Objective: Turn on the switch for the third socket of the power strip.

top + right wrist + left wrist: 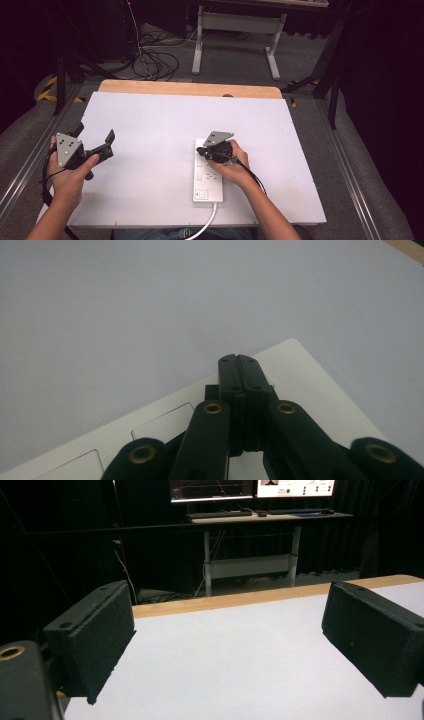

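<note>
power strip (208, 177): white, lying flat at lower centre of the high view, its cord leaving the frame's bottom edge.
right gripper (202, 150): jaws clenched together with nothing between them, tip over the strip's far end; in the right gripper view it (239, 371) sits over the white casing (310, 385).
left gripper (95, 140): jaws spread wide and empty, at left of the high view, well apart from the strip.
handling: probably rigid, light, smooth plastic that slides on the table (160, 120).
grip point: across the narrow sides, mid-length; whether the tip touches is unclear.
</note>
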The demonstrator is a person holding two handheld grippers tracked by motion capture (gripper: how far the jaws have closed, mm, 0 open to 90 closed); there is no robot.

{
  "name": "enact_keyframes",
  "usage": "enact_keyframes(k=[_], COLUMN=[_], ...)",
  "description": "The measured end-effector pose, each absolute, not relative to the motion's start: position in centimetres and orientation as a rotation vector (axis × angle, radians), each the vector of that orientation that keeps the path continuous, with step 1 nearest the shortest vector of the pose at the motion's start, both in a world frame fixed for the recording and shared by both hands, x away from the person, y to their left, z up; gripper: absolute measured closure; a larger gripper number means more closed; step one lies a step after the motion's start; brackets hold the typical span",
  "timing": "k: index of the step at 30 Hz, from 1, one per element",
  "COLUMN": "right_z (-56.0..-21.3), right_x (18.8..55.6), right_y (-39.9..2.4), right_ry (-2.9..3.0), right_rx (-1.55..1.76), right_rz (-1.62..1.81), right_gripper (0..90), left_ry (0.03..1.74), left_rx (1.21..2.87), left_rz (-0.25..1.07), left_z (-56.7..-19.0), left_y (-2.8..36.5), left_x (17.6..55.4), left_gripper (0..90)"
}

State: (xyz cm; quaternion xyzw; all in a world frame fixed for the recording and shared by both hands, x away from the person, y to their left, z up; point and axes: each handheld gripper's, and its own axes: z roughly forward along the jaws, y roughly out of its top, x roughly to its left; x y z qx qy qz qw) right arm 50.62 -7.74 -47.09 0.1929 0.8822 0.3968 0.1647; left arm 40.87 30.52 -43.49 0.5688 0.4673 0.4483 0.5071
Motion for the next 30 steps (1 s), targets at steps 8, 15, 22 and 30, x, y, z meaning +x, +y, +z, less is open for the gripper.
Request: enact_keyframes(k=[8, 15, 22, 30], right_z=[-47.17, -47.17, -47.18, -47.13], right_x=[50.38, 50.41, 50.40, 50.43], right_y=[-7.62, -7.64, -7.63, -7.60], right_ry=[2.499, 2.497, 2.498, 2.500], right_rx=[0.523, 0.534, 0.539, 0.555], right_rz=[1.120, 1.123, 1.126, 1.124], right_gripper=[90.0, 90.0, 90.0, 90.0], left_ry=[1.120, 1.127, 1.129, 1.129], left_rx=[1.373, 1.368, 1.368, 1.368], left_rz=[1.082, 1.083, 1.084, 1.090], left_z=[-43.46, -43.45, -43.48, -43.44], left_y=[30.42, 30.61, 30.59, 30.67], left_x=[40.84, 40.66, 40.66, 40.58], left_gripper=[7.2, 7.2, 7.2, 7.2])
